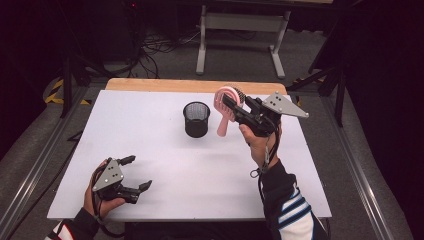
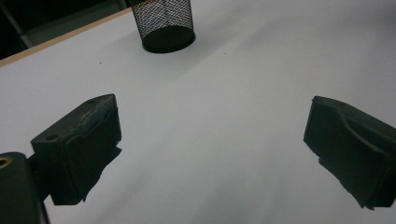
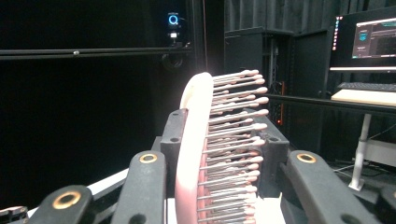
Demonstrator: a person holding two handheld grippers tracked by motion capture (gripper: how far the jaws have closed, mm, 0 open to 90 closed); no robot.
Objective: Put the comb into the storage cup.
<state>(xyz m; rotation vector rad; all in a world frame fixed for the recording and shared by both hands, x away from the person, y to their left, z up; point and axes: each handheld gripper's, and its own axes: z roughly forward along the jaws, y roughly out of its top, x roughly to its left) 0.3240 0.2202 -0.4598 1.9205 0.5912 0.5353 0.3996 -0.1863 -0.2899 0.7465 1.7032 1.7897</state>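
Observation:
A pink hairbrush (image 1: pixel 224 107) hangs in the air to the right of a black mesh cup (image 1: pixel 196 119), its handle pointing down. My right gripper (image 1: pixel 234 106) is shut on the brush head, held up by a hand above the table's right half. In the right gripper view the brush (image 3: pixel 205 154) stands edge-on between the two jaws, bristles (image 3: pixel 236 140) pointing right. My left gripper (image 1: pixel 140 172) rests near the table's front left corner, open, with nothing between its fingers (image 2: pixel 79 149). The mesh cup (image 2: pixel 164 23) stands upright far ahead of it.
The white table top (image 1: pixel 165 165) has a wooden strip along its far edge. Behind it stand a grey table frame (image 1: pixel 240 30) and cables on the floor. A lit monitor (image 3: pixel 366 44) and keyboard sit at the right of the right gripper view.

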